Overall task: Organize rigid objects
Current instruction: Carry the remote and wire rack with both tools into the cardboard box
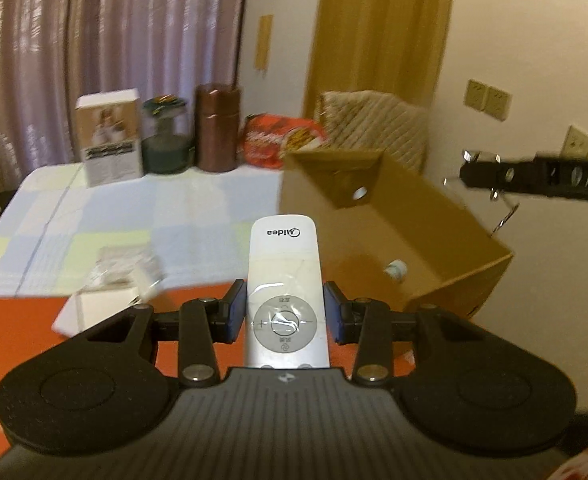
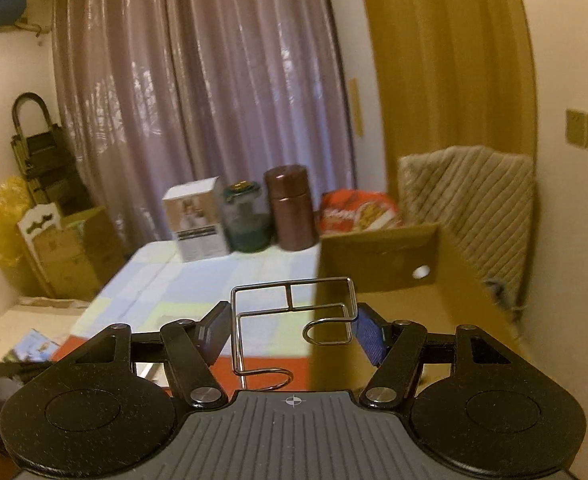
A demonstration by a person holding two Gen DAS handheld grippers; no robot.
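Note:
My left gripper is shut on a white Midea remote control and holds it above the table, just left of an open cardboard box. A small white object lies inside the box. My right gripper is shut on a bent metal wire rack and holds it in the air beside the box. The right gripper also shows in the left wrist view, above the box's right side, with the wire hanging below it.
At the table's back stand a white carton, a green glass jar, a brown canister and a red snack bag. A red box and small white box lie near. A cushioned chair stands behind the box.

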